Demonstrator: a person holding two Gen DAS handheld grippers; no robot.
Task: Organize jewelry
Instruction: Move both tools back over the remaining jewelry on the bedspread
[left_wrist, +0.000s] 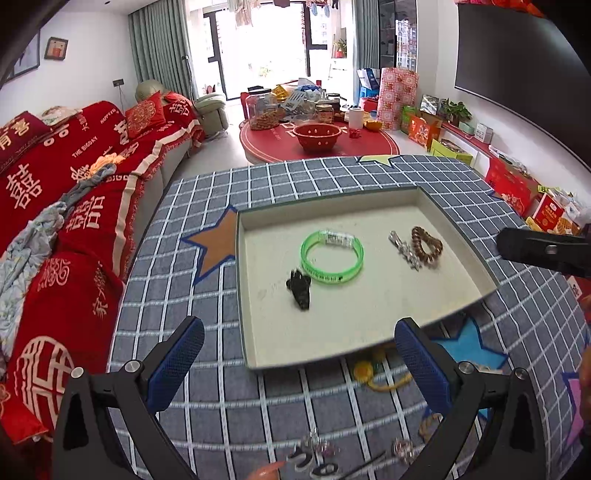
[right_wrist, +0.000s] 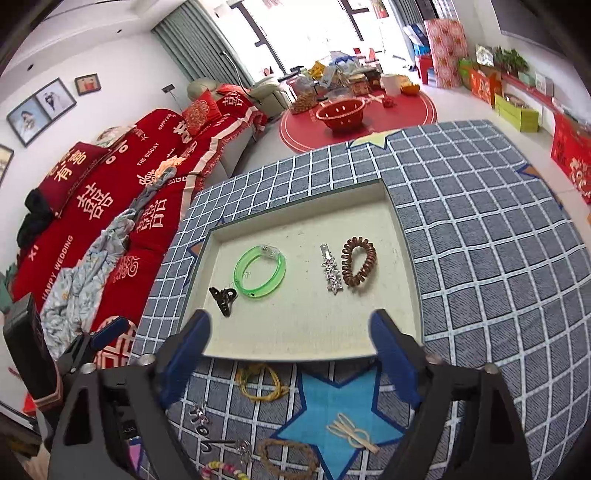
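Yellow cord (right_wrist: 260, 384) lies in a loose loop on the checked cloth (right_wrist: 480, 258), just below the near rim of the tray (right_wrist: 295, 355) and low in the right wrist frame, between that gripper's blue pads and a little left of centre. The loop's long axis runs roughly across the frame, so the right gripper (right_wrist: 291, 354), whose jaws stand wide with nothing between them, would likely need to drop down and slightly left to straddle it. The left gripper (left_wrist: 299, 365) is also spread wide and holds nothing; in its own view the cord sits lower right, close to its right pad, so both tools are near, the right perhaps better lined up. In the tray, mid-frame, I count four pieces: one black clip (right_wrist: 222, 298), one green bangle (right_wrist: 260, 272), one silver star clip (right_wrist: 331, 273), one brown coil tie (right_wrist: 358, 263). Outside it, along the bottom of the frame: the cord, one cream band (right_wrist: 351, 430) on the blue star, one brown bead bracelet (right_wrist: 288, 459), one pastel bead string (right_wrist: 221, 468), and a few small silver pieces too blurred to count.
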